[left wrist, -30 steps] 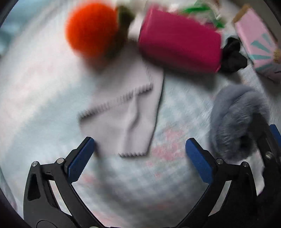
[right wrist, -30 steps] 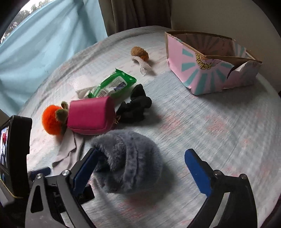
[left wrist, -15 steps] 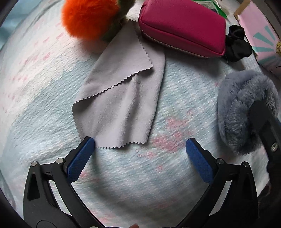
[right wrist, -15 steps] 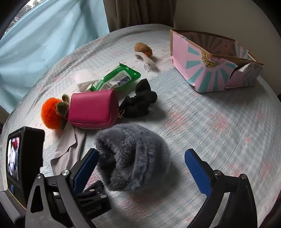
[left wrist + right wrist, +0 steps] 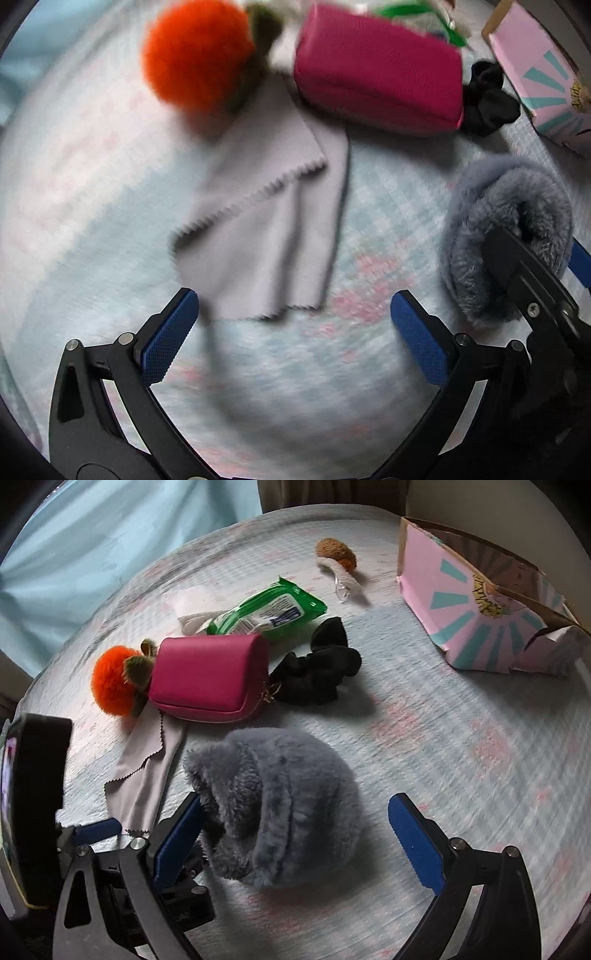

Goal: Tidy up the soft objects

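Note:
A grey fluffy item (image 5: 280, 805) lies on the pale bedspread between the open jaws of my right gripper (image 5: 295, 834); it also shows at the right of the left wrist view (image 5: 491, 221). My left gripper (image 5: 291, 332) is open and empty, just in front of the near edge of a folded grey cloth (image 5: 273, 236) with zigzag edges. Beyond the cloth lie an orange pompom (image 5: 195, 59) and a magenta pouch (image 5: 376, 70). A black scrunchie (image 5: 317, 672) lies right of the pouch.
A pink cardboard box (image 5: 480, 602) stands open at the far right. A green wipes pack (image 5: 262, 609), a white item (image 5: 192, 602) and a brown plush piece (image 5: 336, 552) lie further back. A blue curtain (image 5: 110, 535) hangs behind the bed.
The left gripper has drawn back slightly from the cloth; its view is motion-blurred. The right gripper has moved a little closer around the grey fluffy item. Both stayed open.

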A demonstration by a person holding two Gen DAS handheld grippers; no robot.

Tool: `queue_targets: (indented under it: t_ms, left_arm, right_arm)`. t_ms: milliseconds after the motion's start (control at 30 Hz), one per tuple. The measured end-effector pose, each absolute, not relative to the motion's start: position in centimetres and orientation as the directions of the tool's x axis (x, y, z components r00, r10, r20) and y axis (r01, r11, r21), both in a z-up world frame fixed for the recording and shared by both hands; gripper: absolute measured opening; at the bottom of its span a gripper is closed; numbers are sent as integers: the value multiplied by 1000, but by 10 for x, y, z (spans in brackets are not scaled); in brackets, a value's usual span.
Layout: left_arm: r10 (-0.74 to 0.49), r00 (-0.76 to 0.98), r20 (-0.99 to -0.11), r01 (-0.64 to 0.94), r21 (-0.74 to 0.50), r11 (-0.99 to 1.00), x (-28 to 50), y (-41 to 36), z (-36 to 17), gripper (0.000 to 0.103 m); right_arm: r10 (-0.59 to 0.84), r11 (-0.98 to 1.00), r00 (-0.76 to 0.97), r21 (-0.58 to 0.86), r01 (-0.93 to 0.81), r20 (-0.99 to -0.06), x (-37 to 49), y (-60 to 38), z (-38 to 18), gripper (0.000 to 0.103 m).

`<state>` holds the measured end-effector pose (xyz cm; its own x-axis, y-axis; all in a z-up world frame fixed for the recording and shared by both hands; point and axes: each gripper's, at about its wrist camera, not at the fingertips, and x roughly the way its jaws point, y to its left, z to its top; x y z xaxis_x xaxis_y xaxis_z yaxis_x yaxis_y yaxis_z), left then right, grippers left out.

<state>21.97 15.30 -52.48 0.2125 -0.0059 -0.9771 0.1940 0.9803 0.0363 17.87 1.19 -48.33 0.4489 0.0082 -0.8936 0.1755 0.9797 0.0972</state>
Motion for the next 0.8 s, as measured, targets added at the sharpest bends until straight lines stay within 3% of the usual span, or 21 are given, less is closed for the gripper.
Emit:
queue_targets:
  t_ms: [100,433,533,633,733,800]
  left_arm:
    - [5,321,-947,262,94,960,220,151,-507,103]
    - [-70,387,-919,414,105,904,238,144,-529,103]
    - [-106,378,-920,430,73,900,240,143,-531,101]
    - [-144,346,-927,426,19,905,244,146,-537,95]
    - [-147,345,-927,419,13,908,242,149,-535,81]
    - [-145,350,-926,408,11,913,241,151,-531,56]
  right_arm:
    - [29,977,462,123,174,-886,177,8,-481,98]
    - [61,976,471,151,155,-880,182,4,-486,96]
    - [99,972,470,186,143,-877,185,3,-488,82]
    - [107,973,464,189,133,-879,189,8,-488,73]
    - [99,976,466,176,125,-879,190,10,-485,59]
    - [97,978,468,172,121,-878,190,10,-481,54]
